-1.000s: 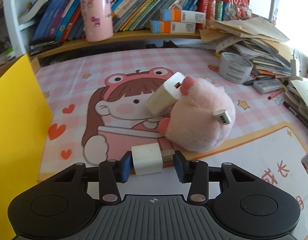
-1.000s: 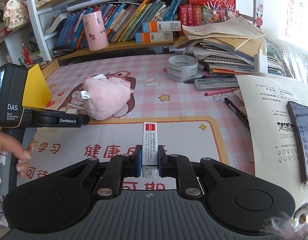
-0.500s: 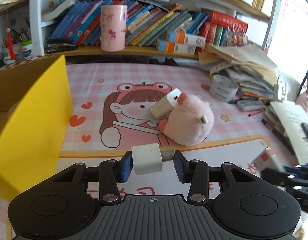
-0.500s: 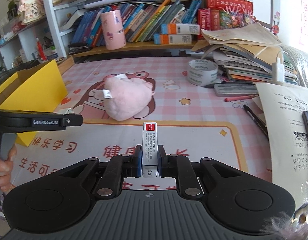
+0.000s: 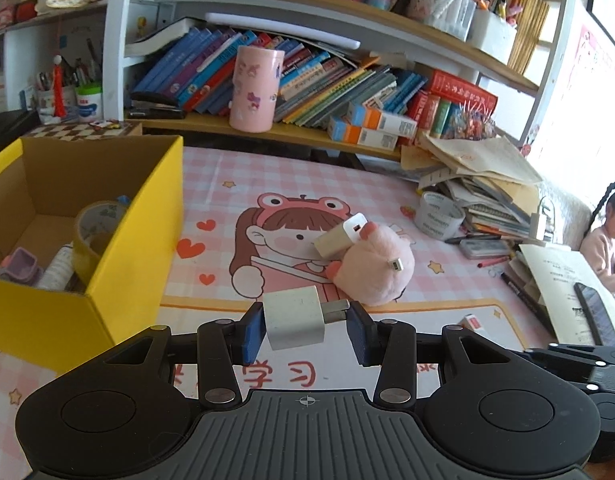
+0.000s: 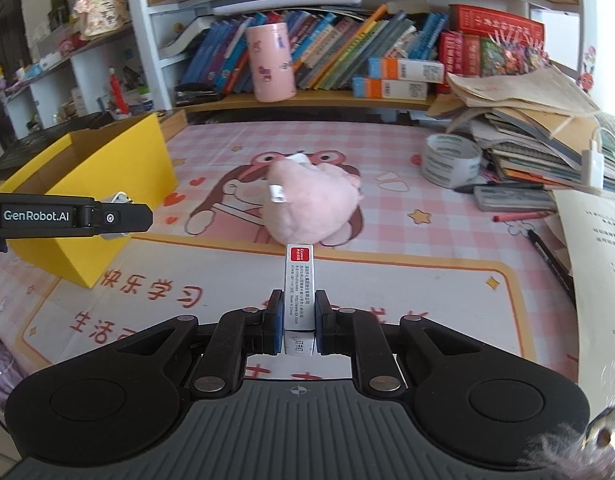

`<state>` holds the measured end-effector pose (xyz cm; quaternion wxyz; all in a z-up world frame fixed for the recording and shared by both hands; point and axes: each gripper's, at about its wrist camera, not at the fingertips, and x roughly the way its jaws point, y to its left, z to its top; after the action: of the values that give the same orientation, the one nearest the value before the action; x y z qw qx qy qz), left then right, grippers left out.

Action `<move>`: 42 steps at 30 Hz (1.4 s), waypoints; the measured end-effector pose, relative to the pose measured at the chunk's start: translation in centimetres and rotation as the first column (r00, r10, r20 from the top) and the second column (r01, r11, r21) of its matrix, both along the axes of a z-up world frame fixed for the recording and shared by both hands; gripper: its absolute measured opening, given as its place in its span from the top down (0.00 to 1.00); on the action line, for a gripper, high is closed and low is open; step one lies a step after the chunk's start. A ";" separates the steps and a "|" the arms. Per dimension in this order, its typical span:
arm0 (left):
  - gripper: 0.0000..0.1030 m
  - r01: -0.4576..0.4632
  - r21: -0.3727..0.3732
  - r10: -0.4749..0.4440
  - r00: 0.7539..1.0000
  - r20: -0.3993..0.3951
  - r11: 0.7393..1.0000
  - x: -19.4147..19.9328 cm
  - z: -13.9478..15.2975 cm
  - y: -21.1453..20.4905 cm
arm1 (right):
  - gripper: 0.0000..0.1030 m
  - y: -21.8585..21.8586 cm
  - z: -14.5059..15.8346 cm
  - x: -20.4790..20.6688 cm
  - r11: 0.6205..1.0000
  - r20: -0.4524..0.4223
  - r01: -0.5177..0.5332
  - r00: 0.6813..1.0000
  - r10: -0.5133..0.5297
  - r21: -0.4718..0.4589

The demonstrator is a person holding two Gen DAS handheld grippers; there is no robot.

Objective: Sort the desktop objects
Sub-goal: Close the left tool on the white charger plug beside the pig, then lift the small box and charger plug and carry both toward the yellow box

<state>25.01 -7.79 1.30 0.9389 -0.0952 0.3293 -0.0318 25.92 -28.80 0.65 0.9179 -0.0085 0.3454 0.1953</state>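
My left gripper (image 5: 305, 330) is shut on a white charger plug (image 5: 294, 323), its metal prongs against the right pad, held above the mat near the yellow cardboard box (image 5: 127, 240). The box is open at the top and holds a roll of yellow tape (image 5: 92, 236) and some small items. My right gripper (image 6: 299, 322) is shut on a small white box with a red label (image 6: 300, 286), held upright over the mat. A pink plush toy (image 6: 307, 206) lies mid-mat with a second white charger (image 5: 339, 236) leaning on it. From the right wrist view the left gripper (image 6: 107, 218) shows at the left, in front of the yellow box (image 6: 91, 184).
A roll of clear tape (image 6: 451, 160), pens, a pencil case (image 6: 515, 198) and a pile of papers and books (image 6: 547, 128) crowd the right side. A pink cup (image 6: 271, 62) stands on the book shelf behind. A phone (image 5: 597, 314) lies on papers at the right, where a person sits.
My left gripper has risen and drawn back left with the charger, so the yellow box's inside now shows. My right gripper carried its small box a little leftward.
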 end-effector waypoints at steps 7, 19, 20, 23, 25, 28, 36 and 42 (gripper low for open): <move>0.59 -0.007 -0.007 0.007 1.000 0.015 1.000 -2.2 0.5 0.6 | 0.87 0.9 0.2 -0.8 1.000 -0.006 -0.018 1.000 0.018 0.002; 0.59 0.012 -0.007 -0.011 1.000 0.026 1.000 -5.9 0.8 2.0 | 0.87 2.5 0.8 -3.0 1.000 0.008 -0.020 1.000 0.020 0.007; 0.59 0.013 -0.006 -0.013 1.000 0.028 1.000 -6.2 0.8 2.1 | 0.87 2.7 0.8 -3.3 1.000 0.007 -0.019 1.000 0.019 0.007; 0.59 0.019 -0.002 -0.019 0.999 0.029 1.000 -7.2 0.7 2.7 | 0.87 3.3 0.9 -4.2 1.000 0.003 -0.014 1.000 0.014 0.012; 0.59 0.021 0.000 -0.021 0.999 0.028 1.000 -8.0 0.7 3.2 | 0.87 3.8 0.9 -5.0 1.000 0.000 -0.009 1.000 0.009 0.019; 0.59 0.025 0.006 -0.025 0.999 0.027 1.000 -9.5 0.8 4.2 | 0.87 4.6 0.8 -6.1 0.999 -0.010 0.002 1.000 -0.002 0.033; 0.59 0.019 0.006 -0.019 1.000 0.014 1.000 -14.7 0.9 7.8 | 0.87 7.7 0.5 -10.6 0.998 -0.038 0.027 0.999 -0.025 0.058; 0.59 0.018 -0.007 -0.018 1.000 0.002 1.000 -18.7 0.7 10.0 | 0.87 10.7 0.3 -15.4 0.999 -0.042 0.011 0.999 -0.010 0.041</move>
<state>6.34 2.24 1.98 0.9385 -0.0952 0.3293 -0.0416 10.53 -18.11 0.92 0.9115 0.0161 0.3603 0.1977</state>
